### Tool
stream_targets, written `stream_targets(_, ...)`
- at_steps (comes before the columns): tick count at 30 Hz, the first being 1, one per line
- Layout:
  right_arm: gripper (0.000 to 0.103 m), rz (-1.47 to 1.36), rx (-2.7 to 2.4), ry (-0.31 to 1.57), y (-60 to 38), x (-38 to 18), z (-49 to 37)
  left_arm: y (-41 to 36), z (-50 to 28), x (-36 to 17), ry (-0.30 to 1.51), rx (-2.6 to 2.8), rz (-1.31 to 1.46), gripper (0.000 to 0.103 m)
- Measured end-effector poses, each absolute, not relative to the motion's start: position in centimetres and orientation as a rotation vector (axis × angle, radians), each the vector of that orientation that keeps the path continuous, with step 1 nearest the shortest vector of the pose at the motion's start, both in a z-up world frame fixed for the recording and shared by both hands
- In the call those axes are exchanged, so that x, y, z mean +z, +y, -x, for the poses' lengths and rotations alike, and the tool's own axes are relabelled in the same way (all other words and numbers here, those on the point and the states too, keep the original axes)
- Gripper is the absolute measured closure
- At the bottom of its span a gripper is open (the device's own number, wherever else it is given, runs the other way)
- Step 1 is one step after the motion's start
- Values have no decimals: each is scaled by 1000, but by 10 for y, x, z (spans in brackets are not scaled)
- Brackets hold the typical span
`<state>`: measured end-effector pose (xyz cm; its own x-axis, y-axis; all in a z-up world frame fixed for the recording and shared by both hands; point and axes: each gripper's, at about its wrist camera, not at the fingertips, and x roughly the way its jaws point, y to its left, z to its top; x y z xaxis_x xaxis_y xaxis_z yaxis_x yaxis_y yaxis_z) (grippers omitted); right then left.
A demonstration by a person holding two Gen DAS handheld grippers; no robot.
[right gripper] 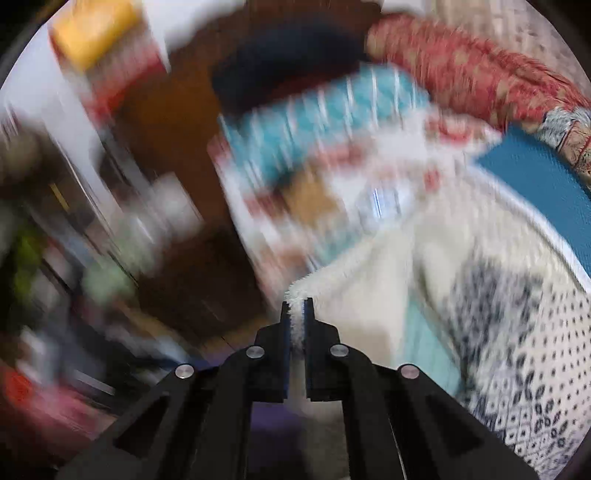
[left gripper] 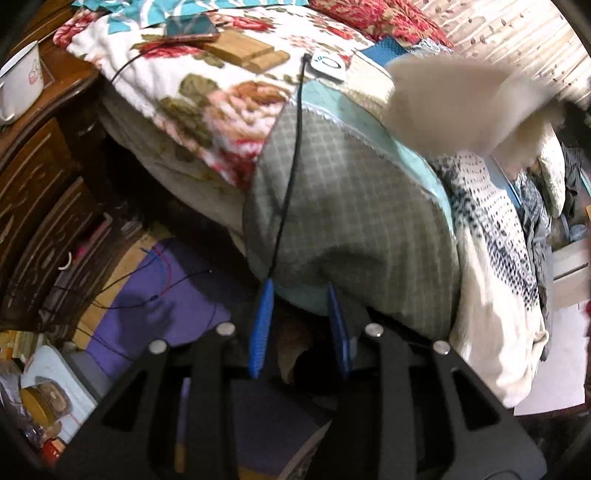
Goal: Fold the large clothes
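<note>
A large cream fleece garment with a black dotted pattern point(left gripper: 491, 236) lies over the bed's right side; it also shows in the right wrist view point(right gripper: 517, 332). My right gripper point(right gripper: 297, 301) is shut on a fuzzy cream edge point(right gripper: 297, 314) of it and holds it up; that lifted part shows blurred in the left wrist view point(left gripper: 450, 99). My left gripper point(left gripper: 299, 291) is open and empty, low at the bed's edge in front of a grey checked cover point(left gripper: 343, 206).
A floral blanket point(left gripper: 207, 96) with a phone point(left gripper: 190, 27), wooden pieces point(left gripper: 251, 50) and a black cable point(left gripper: 291, 177) lies on the bed. A dark wooden cabinet point(left gripper: 40, 177) stands at left. A purple mat point(left gripper: 162, 306) covers the floor below.
</note>
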<state>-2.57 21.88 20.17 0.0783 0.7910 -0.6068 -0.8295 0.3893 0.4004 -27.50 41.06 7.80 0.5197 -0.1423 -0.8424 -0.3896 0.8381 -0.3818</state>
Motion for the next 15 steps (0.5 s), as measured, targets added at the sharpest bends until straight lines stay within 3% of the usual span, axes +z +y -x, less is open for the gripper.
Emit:
stream_targets(2,67,-86,1212,726,175,275,6,407,265,86,1005,145,575,74)
stream_targets(6,67,-173,1061,630,95,332,-34,392,247,102,967,97,545,74)
stream_targets(11,67,-323,893,686,-17,323,-75,366,225,107,976,35,506,74)
stream_targets(15,67,-450,747,769,-104,272,-104,354,211,101,1014,25,486,74)
